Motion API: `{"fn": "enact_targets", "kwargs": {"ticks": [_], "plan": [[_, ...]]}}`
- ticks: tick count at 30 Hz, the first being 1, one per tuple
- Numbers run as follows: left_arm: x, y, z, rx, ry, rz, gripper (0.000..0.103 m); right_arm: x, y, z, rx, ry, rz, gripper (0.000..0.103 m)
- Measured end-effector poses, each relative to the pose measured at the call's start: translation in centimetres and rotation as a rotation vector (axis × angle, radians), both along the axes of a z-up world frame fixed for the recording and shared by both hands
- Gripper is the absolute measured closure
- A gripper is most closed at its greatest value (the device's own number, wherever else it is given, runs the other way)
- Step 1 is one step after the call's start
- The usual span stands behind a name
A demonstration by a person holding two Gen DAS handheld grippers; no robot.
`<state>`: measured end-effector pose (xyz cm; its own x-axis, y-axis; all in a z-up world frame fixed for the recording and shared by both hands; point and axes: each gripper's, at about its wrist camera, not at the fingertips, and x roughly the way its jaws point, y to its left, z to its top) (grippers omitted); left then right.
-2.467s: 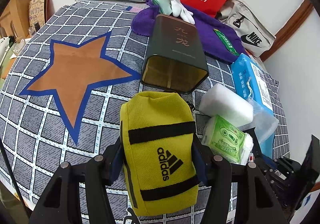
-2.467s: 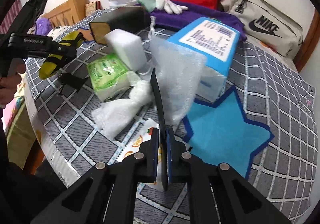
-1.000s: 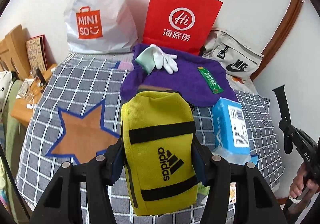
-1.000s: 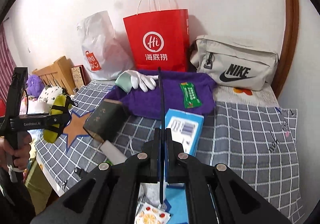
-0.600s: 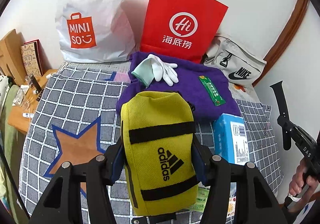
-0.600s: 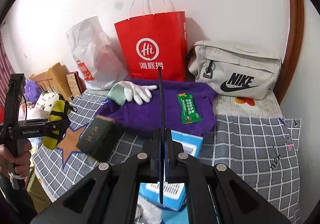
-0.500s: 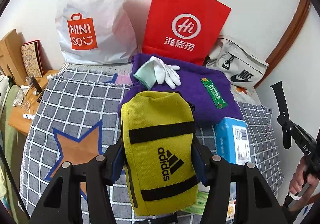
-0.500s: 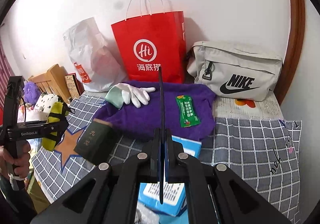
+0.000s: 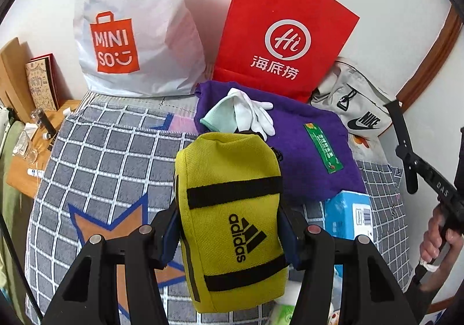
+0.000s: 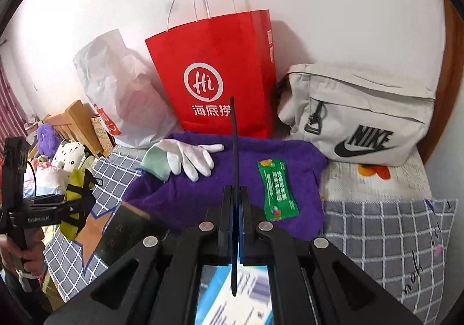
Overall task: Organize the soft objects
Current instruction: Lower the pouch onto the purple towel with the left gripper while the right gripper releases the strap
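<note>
Since a second ago both views have slid toward the wall: the red paper bag (image 9: pixel 285 35) and purple towel (image 9: pixel 304 148) loom larger, and the dark tin has dropped out of the left view. The left gripper (image 9: pixel 229 226) stays clamped on the yellow pouch (image 9: pixel 232 217), held above the checked blanket (image 9: pixel 110 156). The right gripper (image 10: pixel 235 206) stays pressed together on a thin black flat piece (image 10: pixel 233 156), seen edge-on. On the towel lie one white glove (image 10: pixel 188 155), one mint cloth (image 10: pixel 155 164) and one green packet (image 10: pixel 277 190). Three bags stand behind: one red, one white plastic bag (image 9: pixel 136 26), one beige sling bag (image 10: pixel 365 116).
</note>
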<state>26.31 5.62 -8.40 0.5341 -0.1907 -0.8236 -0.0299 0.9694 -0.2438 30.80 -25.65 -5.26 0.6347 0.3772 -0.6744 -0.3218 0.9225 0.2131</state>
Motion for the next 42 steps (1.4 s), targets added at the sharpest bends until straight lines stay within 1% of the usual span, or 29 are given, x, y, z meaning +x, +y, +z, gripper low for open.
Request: {"fn": "enact_targets", "kwargs": {"ticks": [4,8,14,18,20,24,31,38,42], "plan": [[1.7,-0.3,-0.8,-0.003,0.013,-0.010,0.047,2.4,0.5,-0.8,-0.014,0.005,0.011,0.100],[3.6,-0.8,-1.9,-0.015,0.031,-0.024,0.047,4.0,0.7,-2.6,-0.014,0.027,0.022,0.100],[6.5,-1.6,-3.4,-0.044,0.049,-0.052,0.047,6.3,0.5,-5.4,-0.007,0.082,0.028,0.100],[8.4,-2.4,-4.2,-0.045,0.052,-0.074,0.047,7.4,0.4,-7.2,-0.010,0.111,0.035,0.100],[9.5,-2.7,-4.7,-0.039,0.064,-0.085,0.047,8.0,0.5,-8.4,-0.007,0.143,0.048,0.100],[11.3,-3.4,-5.6,-0.035,0.083,-0.096,0.047,8.4,1.0,-9.8,-0.029,0.183,0.081,0.100],[13.4,-3.6,-7.2,-0.039,0.126,-0.088,0.047,8.9,1.9,-12.7,-0.089,0.285,0.130,0.100],[14.5,-3.4,-8.1,-0.034,0.148,-0.070,0.047,8.9,2.2,-13.7,-0.117,0.307,0.144,0.100],[15.0,-3.6,-8.4,-0.020,0.152,-0.068,0.044,9.0,2.4,-14.2,-0.134,0.317,0.131,0.100]]}}
